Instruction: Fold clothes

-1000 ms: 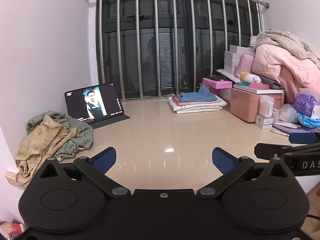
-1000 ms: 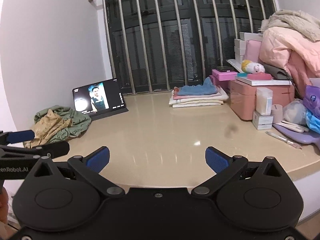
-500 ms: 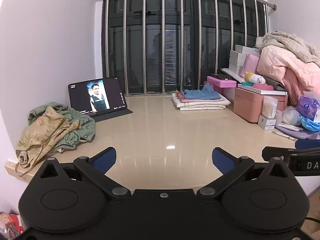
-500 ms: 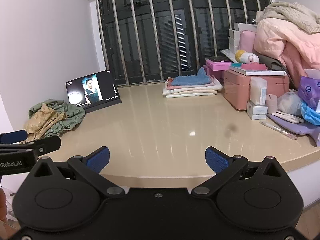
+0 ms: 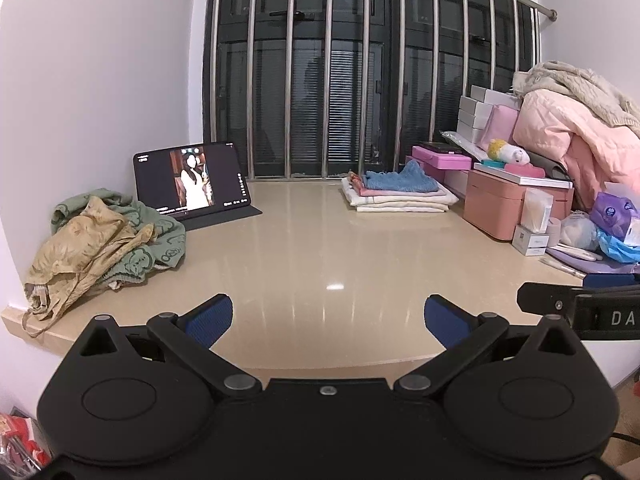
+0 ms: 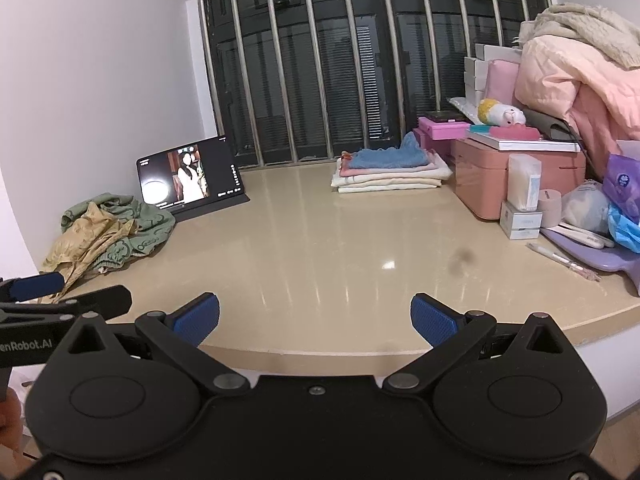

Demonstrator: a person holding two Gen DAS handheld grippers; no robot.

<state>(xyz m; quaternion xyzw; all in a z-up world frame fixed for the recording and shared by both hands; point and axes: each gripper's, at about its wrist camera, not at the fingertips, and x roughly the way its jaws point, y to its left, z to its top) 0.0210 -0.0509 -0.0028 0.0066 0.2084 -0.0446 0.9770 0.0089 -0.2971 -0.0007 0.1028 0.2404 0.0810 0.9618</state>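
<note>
Shift since earlier: both views backed off toward the front edge of the ledge; tablet picture changed.
Unfolded heap: crumpled at the left edge, awaiting folding.
Left gripper: jaws wide apart, empty, at the front edge.
Folded stack: rear right, parked clear of the bare middle.
Right gripper: spread wide, holding nothing.
</note>
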